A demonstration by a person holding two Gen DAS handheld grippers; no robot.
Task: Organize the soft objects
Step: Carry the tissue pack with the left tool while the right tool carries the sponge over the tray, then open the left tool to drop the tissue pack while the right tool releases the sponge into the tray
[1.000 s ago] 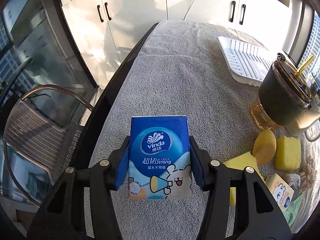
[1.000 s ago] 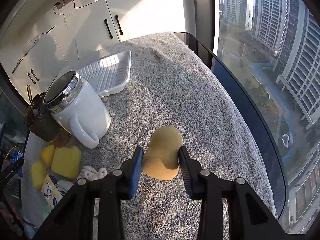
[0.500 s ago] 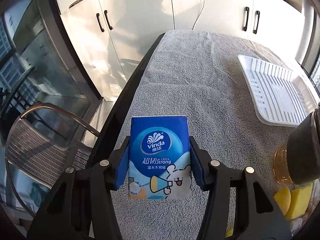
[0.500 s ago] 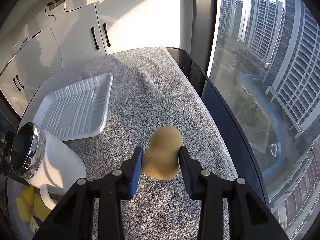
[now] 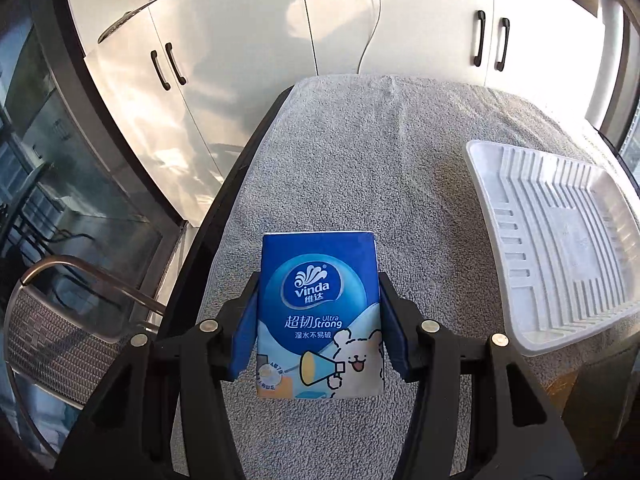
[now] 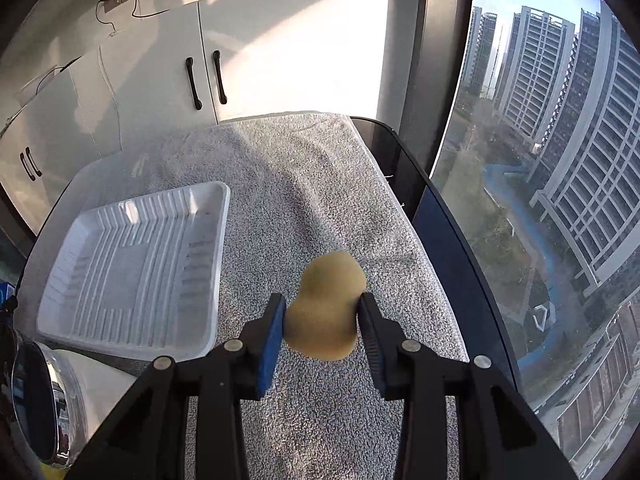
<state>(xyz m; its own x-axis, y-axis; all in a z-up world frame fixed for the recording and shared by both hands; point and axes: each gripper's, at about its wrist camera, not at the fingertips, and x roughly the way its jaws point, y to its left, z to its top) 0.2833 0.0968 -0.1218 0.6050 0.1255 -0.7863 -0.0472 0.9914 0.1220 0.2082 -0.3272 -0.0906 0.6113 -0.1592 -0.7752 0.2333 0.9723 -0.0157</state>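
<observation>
Left tongs (image 5: 318,328) clamp upright blue Vinda tissue pack (image 5: 318,312); white ribbed plastic tray (image 5: 560,248) lies at 2 o'clock. Right tongs (image 6: 322,320) pinch tan gourd-shaped sponge (image 6: 326,306); tray at 10 o'clock, near both alike.

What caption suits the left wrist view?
Left gripper holds a blue tissue pack above grey towel, beside white tray.

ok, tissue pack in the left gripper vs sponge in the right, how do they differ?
The tissue pack is a flat, sharp-cornered blue rectangle with printed branding and a cartoon bear; the sponge is a plain tan, rounded gourd shape. The tissue pack keeps straight sides in the left gripper; the sponge narrows where the right gripper presses it. Both are held clear above the grey towel, neither yet in the white tray.
</observation>
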